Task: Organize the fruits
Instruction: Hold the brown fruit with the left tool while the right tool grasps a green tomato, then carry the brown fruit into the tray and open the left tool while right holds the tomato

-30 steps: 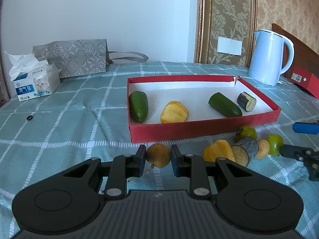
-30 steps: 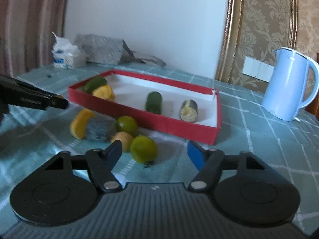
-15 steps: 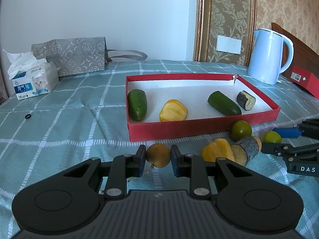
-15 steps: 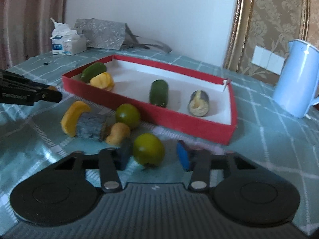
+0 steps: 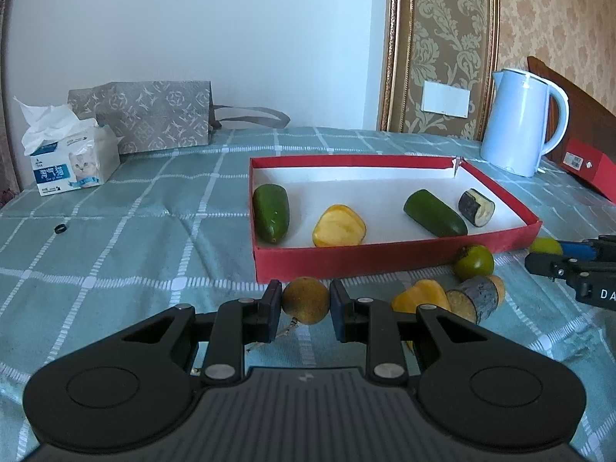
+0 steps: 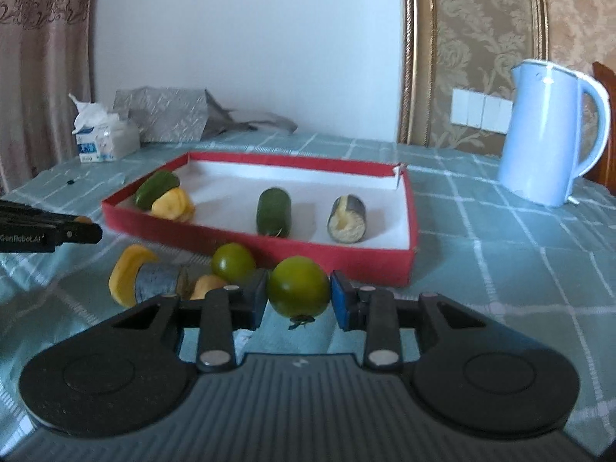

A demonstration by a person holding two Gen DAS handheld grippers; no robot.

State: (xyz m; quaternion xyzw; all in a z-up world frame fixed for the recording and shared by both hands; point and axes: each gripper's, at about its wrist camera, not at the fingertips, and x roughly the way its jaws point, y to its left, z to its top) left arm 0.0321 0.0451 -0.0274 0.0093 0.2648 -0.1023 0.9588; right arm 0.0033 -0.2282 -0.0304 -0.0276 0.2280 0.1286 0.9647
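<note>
My left gripper [image 5: 305,300] is shut on a round brownish-yellow fruit [image 5: 305,299] just in front of the red tray [image 5: 365,257]. My right gripper [image 6: 298,288] is shut on a green round fruit [image 6: 298,285], lifted slightly, stem hanging below. The tray holds two green cucumber pieces [image 5: 270,212] [image 5: 434,212], a yellow pepper piece [image 5: 338,225] and an eggplant piece [image 5: 476,207]. On the cloth in front lie another green fruit [image 6: 233,261], a yellow pepper piece [image 6: 129,271], an eggplant piece [image 6: 159,279] and a small yellow fruit [image 6: 206,284].
A light blue kettle [image 5: 519,121] stands at the back right beside a red box [image 5: 589,165]. A tissue box [image 5: 67,161] and a grey paper bag [image 5: 150,115] sit at the back left. A small black ring [image 5: 60,228] lies on the checked cloth.
My right gripper moved in around the green fruit and shut on it, raising it a little. The left gripper kept still with the brownish fruit in its grip.
</note>
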